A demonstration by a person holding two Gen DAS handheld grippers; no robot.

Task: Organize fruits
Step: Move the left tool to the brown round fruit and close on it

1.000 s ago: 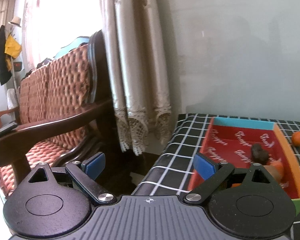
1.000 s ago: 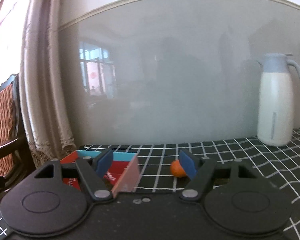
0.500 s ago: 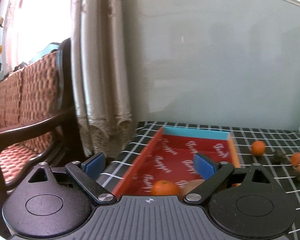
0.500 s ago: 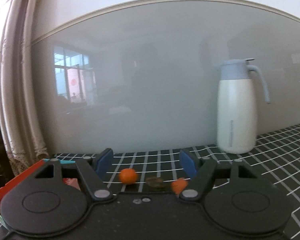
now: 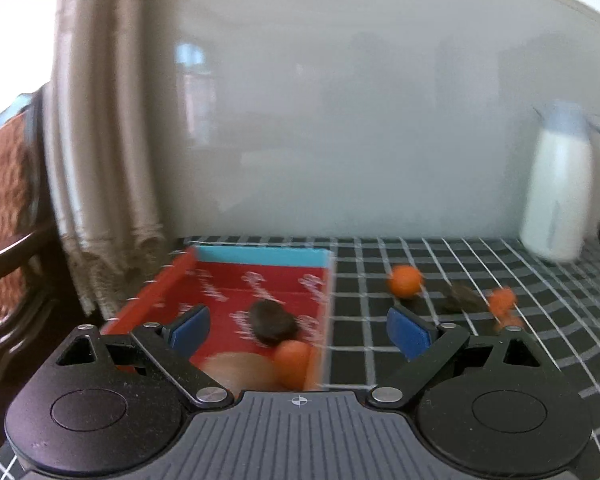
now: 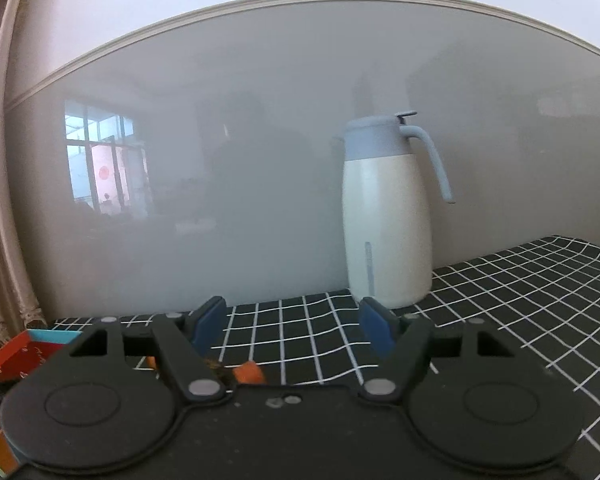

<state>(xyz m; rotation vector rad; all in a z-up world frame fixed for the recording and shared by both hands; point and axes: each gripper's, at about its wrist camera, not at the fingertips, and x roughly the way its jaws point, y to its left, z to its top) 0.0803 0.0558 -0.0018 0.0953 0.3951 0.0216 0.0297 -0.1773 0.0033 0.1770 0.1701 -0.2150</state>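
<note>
Left wrist view, left claw [image 5: 299,330] gaping empty over red tray [image 5: 152,286], right claw [image 6: 292,326] released too, tangerine [image 5: 405,281] on checkered tabletop [image 5: 356,288]

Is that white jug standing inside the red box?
No, the white jug stands on the checked tablecloth by the wall, well apart from the red box.

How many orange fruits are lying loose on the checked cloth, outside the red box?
2, maybe more: one round orange fruit beside the red box, a smaller orange piece further right; blur hides detail.
</note>
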